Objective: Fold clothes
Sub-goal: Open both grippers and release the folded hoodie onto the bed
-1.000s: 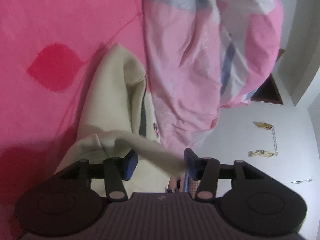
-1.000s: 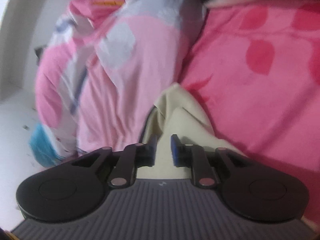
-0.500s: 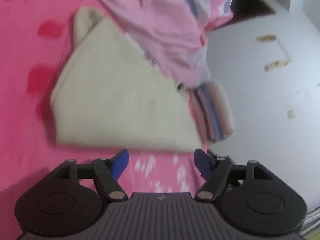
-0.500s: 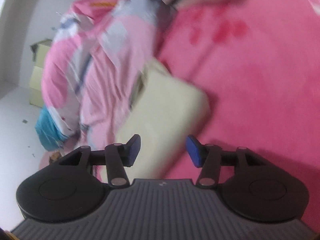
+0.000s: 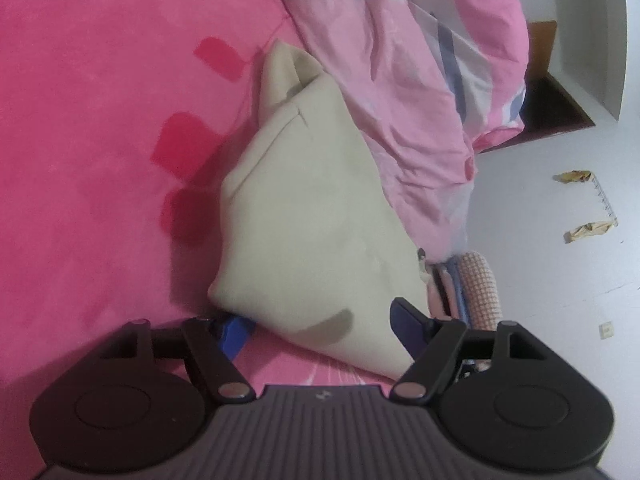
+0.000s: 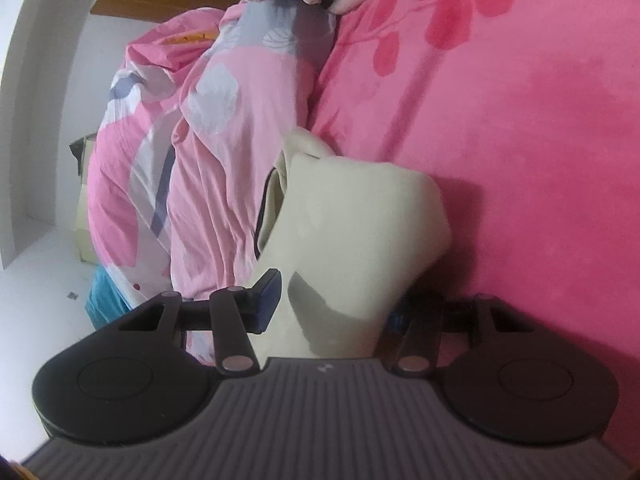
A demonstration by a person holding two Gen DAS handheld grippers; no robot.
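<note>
your cream garment [image 5: 312, 216] lies folded on the pink bed [image 5: 100, 120]; left gripper [image 5: 320, 324] and right gripper [image 6: 340, 300] have just spread, pinching nothing.

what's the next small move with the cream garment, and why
Probably close both grippers on the folded cream garment and lift it. The left gripper and the right gripper each straddle a near edge with jaws apart after just opening. It lies folded on the pink bed cover, against the crumpled quilt.
</note>
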